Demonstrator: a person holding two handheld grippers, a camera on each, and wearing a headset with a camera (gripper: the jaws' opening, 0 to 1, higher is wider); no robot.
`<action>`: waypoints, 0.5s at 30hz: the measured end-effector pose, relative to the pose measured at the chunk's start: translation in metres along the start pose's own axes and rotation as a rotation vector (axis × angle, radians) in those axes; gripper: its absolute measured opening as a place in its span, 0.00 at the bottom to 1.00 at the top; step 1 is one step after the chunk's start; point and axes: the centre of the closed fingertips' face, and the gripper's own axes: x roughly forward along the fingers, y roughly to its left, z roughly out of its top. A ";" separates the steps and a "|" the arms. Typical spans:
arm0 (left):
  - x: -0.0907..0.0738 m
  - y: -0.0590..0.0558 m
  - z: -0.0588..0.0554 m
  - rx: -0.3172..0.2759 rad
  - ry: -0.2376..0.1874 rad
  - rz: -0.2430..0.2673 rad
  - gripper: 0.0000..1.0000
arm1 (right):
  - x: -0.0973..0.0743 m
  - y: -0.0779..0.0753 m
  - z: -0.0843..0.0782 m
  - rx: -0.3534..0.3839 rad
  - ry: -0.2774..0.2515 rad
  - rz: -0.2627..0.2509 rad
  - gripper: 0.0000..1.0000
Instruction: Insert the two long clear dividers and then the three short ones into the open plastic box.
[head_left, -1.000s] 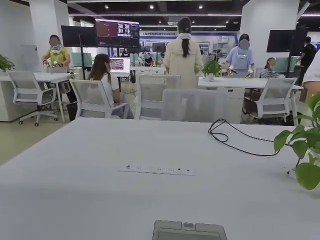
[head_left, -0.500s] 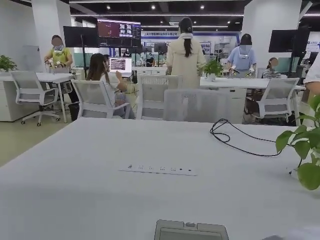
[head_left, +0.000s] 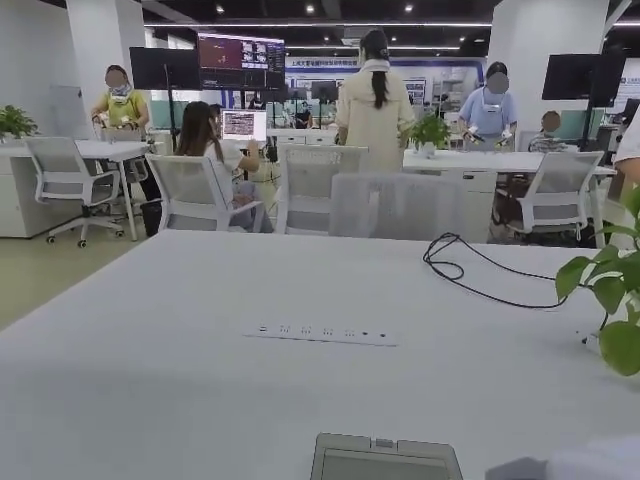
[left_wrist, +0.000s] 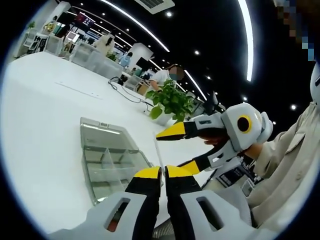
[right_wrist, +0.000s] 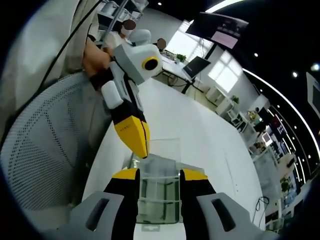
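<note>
The open clear plastic box (left_wrist: 107, 165) lies on the white table with clear dividers standing inside it; its edge (head_left: 385, 455) shows at the bottom of the head view. My left gripper (left_wrist: 164, 172) is shut on a thin clear divider (left_wrist: 158, 152), held edge-on above the box's near side. In the right gripper view the left gripper (right_wrist: 136, 137) reaches in from the upper left with that divider (right_wrist: 164, 152) over the box (right_wrist: 159, 205). My right gripper (right_wrist: 160, 175) is open, its jaws either side of the sheet; it also appears (left_wrist: 172, 150) beside the left one.
A white power strip (head_left: 325, 333) lies mid-table, with a black cable (head_left: 470, 275) looped behind it and a green plant (head_left: 610, 290) at the right edge. Mesh chairs (head_left: 395, 205) and several people stand beyond the table. A mesh chair back (right_wrist: 45, 150) is close on my side.
The head view has drifted slightly. A pale grey shape has risen into its bottom right corner. The table's objects have not moved.
</note>
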 end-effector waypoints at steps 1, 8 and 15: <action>0.000 0.000 0.000 -0.013 0.000 0.003 0.00 | 0.000 0.000 0.000 0.001 0.002 -0.001 0.32; 0.001 0.005 -0.004 -0.139 0.022 0.022 0.00 | 0.002 0.001 -0.002 0.005 0.018 -0.001 0.33; 0.000 0.005 -0.004 -0.192 0.032 0.038 0.00 | 0.002 0.001 -0.002 0.013 0.021 0.000 0.33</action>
